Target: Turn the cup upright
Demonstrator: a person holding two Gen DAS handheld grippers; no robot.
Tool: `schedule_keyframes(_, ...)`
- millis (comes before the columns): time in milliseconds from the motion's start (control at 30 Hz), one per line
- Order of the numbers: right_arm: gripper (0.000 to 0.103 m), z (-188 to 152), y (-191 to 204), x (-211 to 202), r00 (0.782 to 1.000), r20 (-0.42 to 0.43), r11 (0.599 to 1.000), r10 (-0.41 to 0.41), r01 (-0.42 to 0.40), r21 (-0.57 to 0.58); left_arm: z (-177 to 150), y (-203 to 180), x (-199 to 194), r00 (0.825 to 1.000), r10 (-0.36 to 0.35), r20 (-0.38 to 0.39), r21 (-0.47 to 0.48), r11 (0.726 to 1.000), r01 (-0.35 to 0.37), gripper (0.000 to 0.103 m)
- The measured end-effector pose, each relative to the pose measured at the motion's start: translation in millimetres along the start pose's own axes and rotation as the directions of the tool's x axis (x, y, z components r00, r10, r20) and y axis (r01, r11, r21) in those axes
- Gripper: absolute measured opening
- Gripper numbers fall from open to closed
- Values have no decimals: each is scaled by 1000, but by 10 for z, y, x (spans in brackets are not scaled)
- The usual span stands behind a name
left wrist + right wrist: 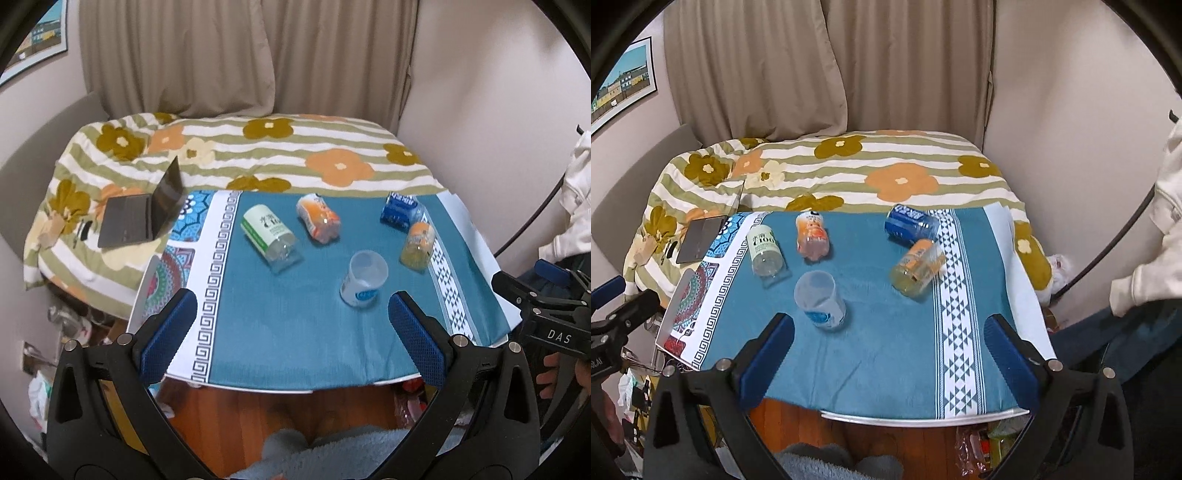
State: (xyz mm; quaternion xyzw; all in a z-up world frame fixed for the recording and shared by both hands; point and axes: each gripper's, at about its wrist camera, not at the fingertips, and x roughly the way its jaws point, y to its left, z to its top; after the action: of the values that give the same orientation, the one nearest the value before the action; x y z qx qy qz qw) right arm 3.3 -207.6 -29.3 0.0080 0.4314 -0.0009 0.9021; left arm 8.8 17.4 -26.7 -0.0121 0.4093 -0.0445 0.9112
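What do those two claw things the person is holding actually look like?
Both are matte black frames with silver bolts. The left gripper and right gripper each have two fingers faced with textured blue pads. Seen from the left camera, the right one bears white "DAS" lettering.

Both wrist views look down, seemingly from nearby, sharing the table (480,254)

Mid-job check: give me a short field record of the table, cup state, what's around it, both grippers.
cup: clear plastic cup, lying tilted on its side on the teal cloth
neighbours: green-label bottle, orange bottle, blue can, yellow bottle, all lying down
left gripper: open, holds nothing
right gripper: open, holds nothing
task: cup not yet upright
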Motion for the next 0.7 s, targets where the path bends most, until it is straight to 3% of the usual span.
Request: schedule_keyframes(700, 102, -53, -35, -78, 1000, 7, 1000, -3, 3, 14, -55, -71, -80, 1000, 17, 16, 22, 1000, -18, 103)
